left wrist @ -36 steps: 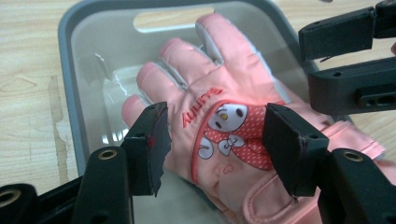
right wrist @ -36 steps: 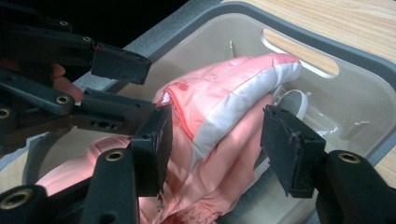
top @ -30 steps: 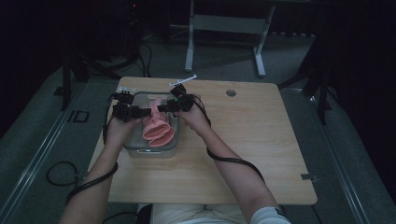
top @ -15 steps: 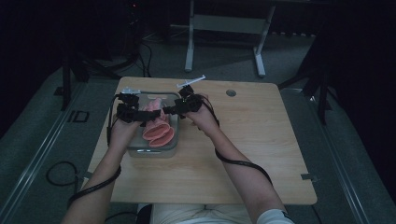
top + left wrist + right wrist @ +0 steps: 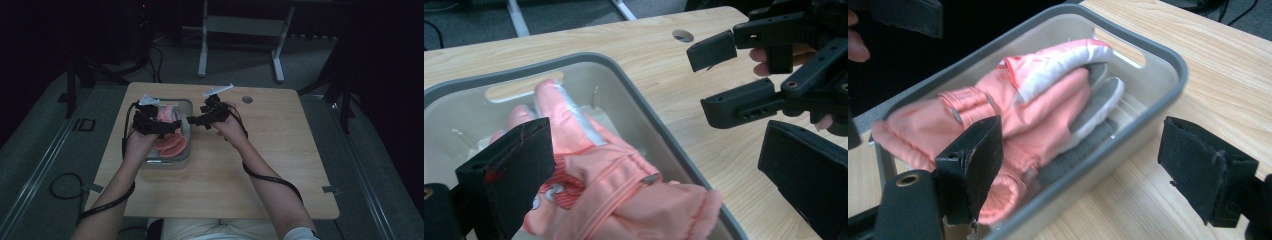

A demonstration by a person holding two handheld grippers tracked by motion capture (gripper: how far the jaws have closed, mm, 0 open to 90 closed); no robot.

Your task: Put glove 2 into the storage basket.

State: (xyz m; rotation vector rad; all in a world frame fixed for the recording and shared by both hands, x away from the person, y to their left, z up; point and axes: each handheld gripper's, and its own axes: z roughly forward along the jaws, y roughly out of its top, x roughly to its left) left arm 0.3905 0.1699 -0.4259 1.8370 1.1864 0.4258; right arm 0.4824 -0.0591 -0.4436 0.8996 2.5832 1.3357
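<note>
Pink gloves [image 5: 170, 140] fill bin [image 5: 186, 106] (rim-high).

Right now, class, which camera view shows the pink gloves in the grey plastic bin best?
The right gripper view: the pink gloves lie stacked in the grey plastic bin, with white and grey undersides visible. The left gripper view shows one glove close up, cuff nearest. The high view shows them small and partly behind the left gripper.

Pink gloves [image 5: 1013, 115] (grey-white palms) in grey bin [image 5: 1168, 55], black grippers
</note>
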